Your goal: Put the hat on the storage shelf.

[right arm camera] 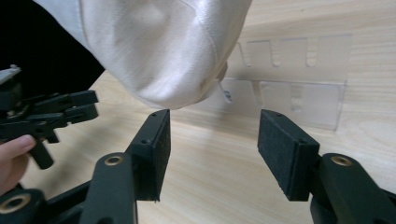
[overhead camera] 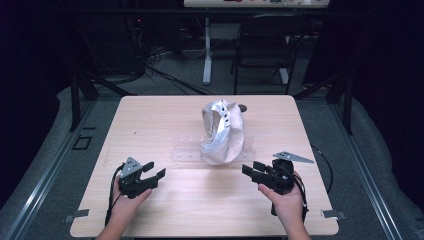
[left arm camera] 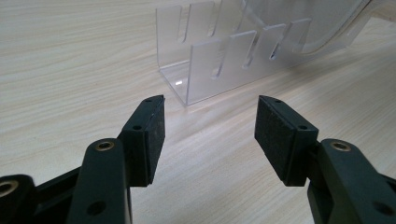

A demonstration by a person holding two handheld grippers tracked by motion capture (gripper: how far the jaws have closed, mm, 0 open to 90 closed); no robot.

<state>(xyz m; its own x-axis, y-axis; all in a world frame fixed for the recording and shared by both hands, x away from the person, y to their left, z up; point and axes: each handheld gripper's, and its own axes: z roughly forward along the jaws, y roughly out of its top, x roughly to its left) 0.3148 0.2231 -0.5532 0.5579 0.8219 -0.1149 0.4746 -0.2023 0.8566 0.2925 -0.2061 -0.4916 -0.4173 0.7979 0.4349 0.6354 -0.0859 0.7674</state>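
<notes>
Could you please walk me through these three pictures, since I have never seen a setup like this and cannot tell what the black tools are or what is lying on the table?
A person sits at a wooden table holding a hand-operated two-jaw gripper in each hand, with no robot arm. The high view looks down from above: the left gripper and the right gripper rest near the front edge. The other two pictures come from cameras riding on each gripper, looking along its own black jaws. Both sets of jaws stand open and hold nothing. On the table lies a clear plastic slotted rack, and a white cap sits on it.
</notes>
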